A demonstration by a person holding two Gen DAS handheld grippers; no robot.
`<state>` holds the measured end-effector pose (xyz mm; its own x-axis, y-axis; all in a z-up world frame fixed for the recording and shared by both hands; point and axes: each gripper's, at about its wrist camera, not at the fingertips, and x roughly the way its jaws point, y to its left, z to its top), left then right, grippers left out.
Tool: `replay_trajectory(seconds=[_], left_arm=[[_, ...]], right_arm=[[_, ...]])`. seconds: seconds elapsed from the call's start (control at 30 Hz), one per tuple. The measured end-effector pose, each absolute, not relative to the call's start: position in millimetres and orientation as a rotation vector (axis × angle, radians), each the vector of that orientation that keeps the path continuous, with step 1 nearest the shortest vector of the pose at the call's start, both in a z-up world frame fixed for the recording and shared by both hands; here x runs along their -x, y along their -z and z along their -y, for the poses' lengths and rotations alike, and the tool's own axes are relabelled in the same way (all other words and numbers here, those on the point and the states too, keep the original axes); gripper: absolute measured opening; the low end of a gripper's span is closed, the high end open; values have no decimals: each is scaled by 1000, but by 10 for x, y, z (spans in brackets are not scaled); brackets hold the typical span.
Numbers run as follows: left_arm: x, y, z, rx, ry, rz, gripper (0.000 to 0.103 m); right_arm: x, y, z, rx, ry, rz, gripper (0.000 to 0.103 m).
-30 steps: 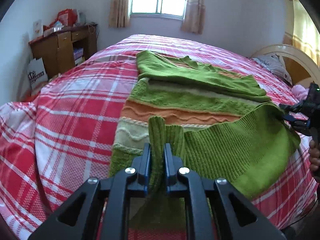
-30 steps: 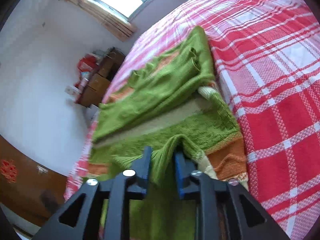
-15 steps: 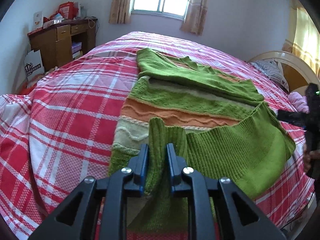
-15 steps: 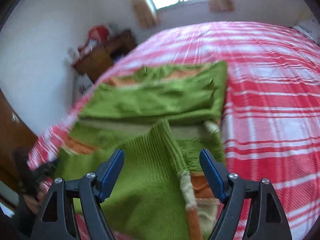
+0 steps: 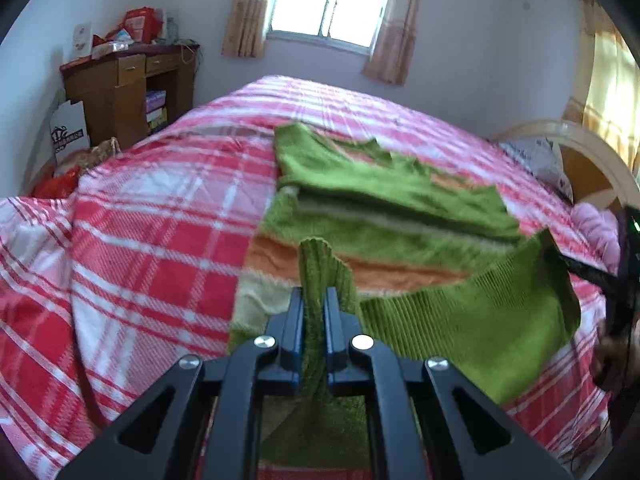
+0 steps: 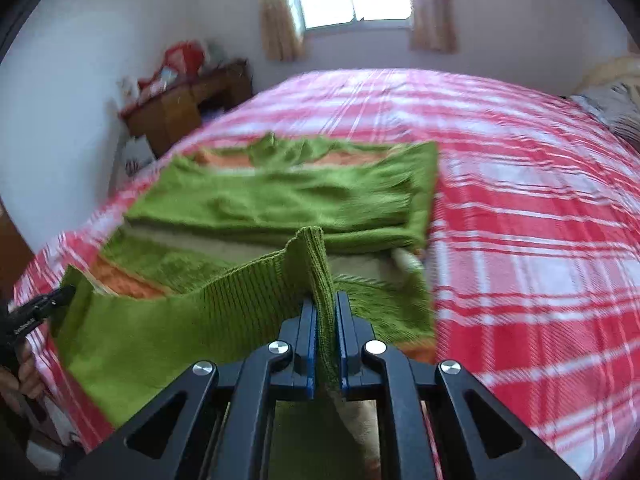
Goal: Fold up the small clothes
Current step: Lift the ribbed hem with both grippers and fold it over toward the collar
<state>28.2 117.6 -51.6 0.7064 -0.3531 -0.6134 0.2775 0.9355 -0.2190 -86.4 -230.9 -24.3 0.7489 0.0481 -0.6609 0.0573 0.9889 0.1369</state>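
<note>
Snapped shut since half a second back: right claw (image 6: 325, 312), now pinching the sweater (image 6: 256, 200) hem. Left claw (image 5: 314, 308) clamped on the other corner, sweater spread over the bed (image 5: 152, 240). Blurry, so probably thin bites; could slip mid-fold, leaving it crooked.

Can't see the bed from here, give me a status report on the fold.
Left gripper and right gripper shut on sweater hem. Hem lifted off bed. Nothing in the way.

Green striped sweater (image 5: 384, 216), hem lifted
</note>
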Motion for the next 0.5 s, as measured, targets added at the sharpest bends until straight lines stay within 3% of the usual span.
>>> replay_trajectory(seconds=[0.5], left_arm=[[-720, 195, -1112, 118, 263, -655, 8]], right_arm=[[931, -258, 2240, -83, 178, -543, 7]])
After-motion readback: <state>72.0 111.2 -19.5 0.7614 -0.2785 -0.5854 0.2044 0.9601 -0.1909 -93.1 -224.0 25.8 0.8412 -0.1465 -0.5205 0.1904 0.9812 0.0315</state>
